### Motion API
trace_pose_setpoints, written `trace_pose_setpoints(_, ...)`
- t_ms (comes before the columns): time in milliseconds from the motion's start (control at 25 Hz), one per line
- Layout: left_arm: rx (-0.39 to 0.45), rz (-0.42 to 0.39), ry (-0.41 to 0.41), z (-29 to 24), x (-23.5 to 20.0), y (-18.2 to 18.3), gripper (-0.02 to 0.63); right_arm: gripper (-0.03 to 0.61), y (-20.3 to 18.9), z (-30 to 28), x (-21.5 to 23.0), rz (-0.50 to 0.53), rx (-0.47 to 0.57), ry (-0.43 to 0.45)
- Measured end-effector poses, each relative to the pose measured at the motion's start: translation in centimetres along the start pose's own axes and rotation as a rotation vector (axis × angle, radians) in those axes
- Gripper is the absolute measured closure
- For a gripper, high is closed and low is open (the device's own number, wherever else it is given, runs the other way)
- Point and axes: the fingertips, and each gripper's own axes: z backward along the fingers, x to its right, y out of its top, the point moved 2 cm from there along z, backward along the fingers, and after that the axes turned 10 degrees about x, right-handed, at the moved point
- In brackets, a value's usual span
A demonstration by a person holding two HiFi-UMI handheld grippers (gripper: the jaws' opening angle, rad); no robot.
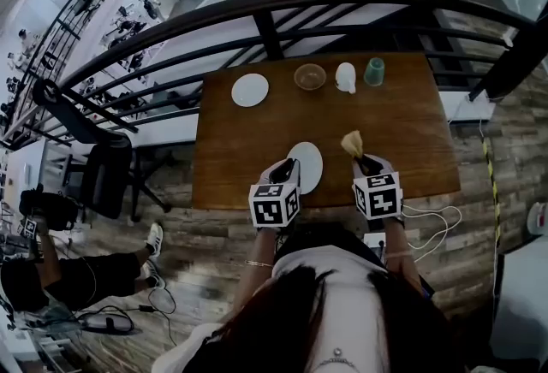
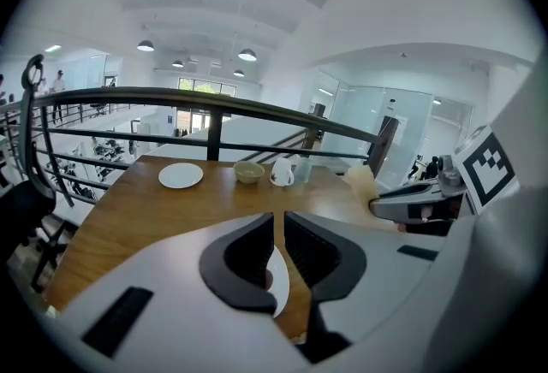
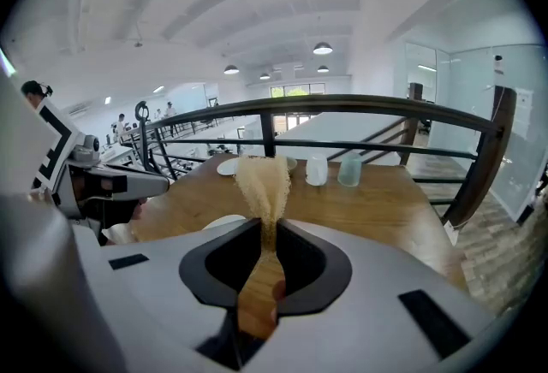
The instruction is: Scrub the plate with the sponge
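Gripped sponge [image 3: 264, 181]; plate [image 1: 308, 168] seemingly pinched

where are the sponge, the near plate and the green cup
sponge [image 1: 351, 142]: head view, its free end
near plate [image 1: 309, 165]: head view, bare centre
green cup [image 1: 374, 72]: head view, its side

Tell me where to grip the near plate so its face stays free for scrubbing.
Grip the plate by its thin rim at the left edge, coming from the near left, as the left gripper does. Only the rim fits between jaws, and the face stays open to the sponge.
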Motion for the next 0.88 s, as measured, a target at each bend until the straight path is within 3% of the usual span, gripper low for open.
trace_pose_setpoints(360,0.049,-0.015,0.006,-0.2,1.2,2.0,0.571,0.506,0.3,1.0,1.0,0.001,0.005,0.002)
trace_pose_setpoints(880,0.046,-0.035,-0.011,-0.2,1.5,2.7,0.571,0.506,-0.6,1.8,1.9,-0.020,-0.013,-0.022)
